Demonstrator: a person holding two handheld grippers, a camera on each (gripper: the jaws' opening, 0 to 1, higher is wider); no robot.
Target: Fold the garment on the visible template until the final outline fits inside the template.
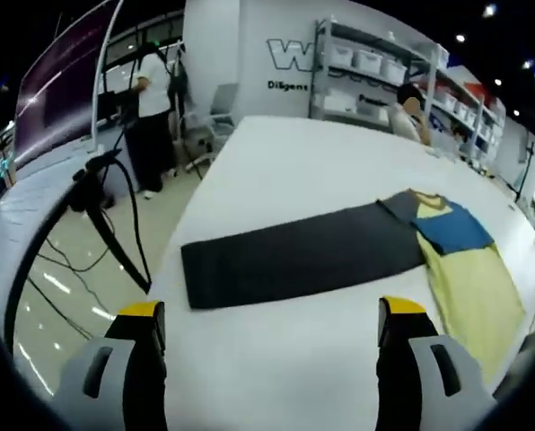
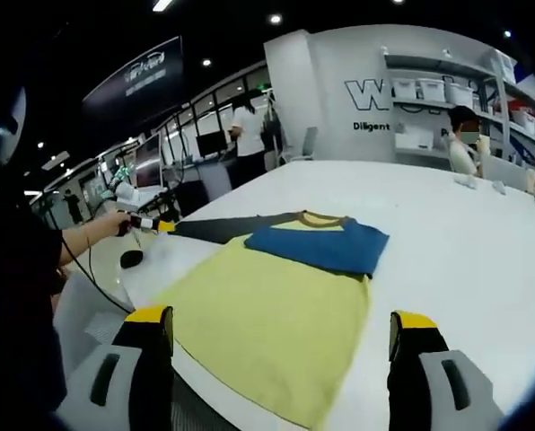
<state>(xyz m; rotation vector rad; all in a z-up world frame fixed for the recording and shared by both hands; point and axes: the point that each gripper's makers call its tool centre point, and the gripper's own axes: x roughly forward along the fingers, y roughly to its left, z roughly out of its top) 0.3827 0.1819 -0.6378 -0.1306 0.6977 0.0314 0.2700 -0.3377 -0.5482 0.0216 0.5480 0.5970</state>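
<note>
Looking along the left gripper (image 1: 272,334), I saw its yellow-tipped jaws standing wide apart and holding nothing above the white table (image 1: 294,171), where the dark rectangular template mat (image 1: 299,256) lay flat with the yellow T-shirt (image 1: 474,287) overlapping its far right end, one blue sleeve (image 1: 454,227) folded in over the yellow body. Through the right gripper view, my right gripper (image 2: 281,346) likewise had its jaws spread and empty, hanging just over the near hem of the T-shirt (image 2: 267,323), whose blue sleeve (image 2: 320,245) lay across the chest below the collar, with the mat (image 2: 223,226) a dark strip beyond it and a person's hand (image 2: 115,221) gripping the other gripper at the table's left edge.
</note>
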